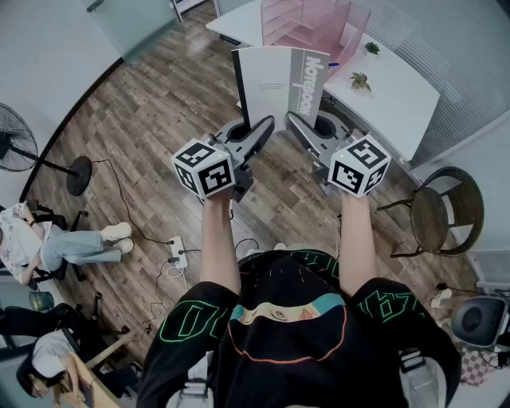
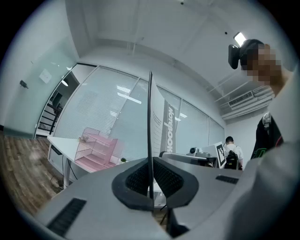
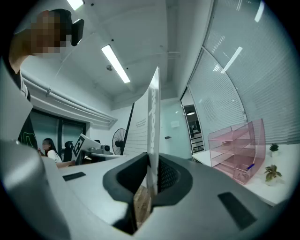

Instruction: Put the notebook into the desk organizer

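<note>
A grey-and-white notebook [image 1: 280, 86] stands upright in the air in front of the white desk [image 1: 398, 88], held by both grippers. My left gripper [image 1: 267, 125] is shut on its left cover, seen edge-on as a thin dark line [image 2: 150, 126] between the jaws [image 2: 151, 187]. My right gripper [image 1: 293, 119] is shut on the spine side, where the lettered spine [image 3: 153, 122] rises from the jaws [image 3: 152, 180]. The pink see-through desk organizer [image 1: 307, 20] stands on the desk beyond the notebook, apart from it. It also shows as the organizer [image 2: 96, 150] and the organizer [image 3: 236, 150].
Two small potted plants [image 1: 360, 80] sit on the desk right of the organizer. A round-backed chair [image 1: 438, 209] stands at the right, a floor fan [image 1: 20, 147] at the left. A power strip [image 1: 175, 253] and cables lie on the wooden floor. Seated people are at lower left.
</note>
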### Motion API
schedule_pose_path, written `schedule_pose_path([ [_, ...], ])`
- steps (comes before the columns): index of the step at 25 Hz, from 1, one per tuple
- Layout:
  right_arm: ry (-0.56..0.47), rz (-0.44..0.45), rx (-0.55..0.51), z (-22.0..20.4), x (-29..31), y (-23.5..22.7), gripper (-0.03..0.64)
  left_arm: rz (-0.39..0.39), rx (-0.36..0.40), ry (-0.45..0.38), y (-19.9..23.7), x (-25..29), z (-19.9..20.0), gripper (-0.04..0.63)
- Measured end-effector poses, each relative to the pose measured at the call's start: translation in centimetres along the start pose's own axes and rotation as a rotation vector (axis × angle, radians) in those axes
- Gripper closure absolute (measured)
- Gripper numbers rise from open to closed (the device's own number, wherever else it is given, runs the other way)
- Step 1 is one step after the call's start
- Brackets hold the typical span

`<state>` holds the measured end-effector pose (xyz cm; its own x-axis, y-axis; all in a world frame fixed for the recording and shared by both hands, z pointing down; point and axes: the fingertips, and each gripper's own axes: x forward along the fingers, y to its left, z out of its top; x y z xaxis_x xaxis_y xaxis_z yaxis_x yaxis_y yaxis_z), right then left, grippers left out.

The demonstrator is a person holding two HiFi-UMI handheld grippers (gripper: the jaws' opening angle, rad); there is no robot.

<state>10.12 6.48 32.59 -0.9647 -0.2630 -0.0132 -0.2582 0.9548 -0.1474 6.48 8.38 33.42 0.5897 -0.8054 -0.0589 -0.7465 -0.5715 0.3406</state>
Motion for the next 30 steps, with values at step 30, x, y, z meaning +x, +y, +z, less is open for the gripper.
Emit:
schedule_pose_path([
  [30,-0.024,0.032,0.013,0.3,0.7,-4.0,0.588,0.014,-0.018,0.029,1.6,3.3,0.2,0.589],
])
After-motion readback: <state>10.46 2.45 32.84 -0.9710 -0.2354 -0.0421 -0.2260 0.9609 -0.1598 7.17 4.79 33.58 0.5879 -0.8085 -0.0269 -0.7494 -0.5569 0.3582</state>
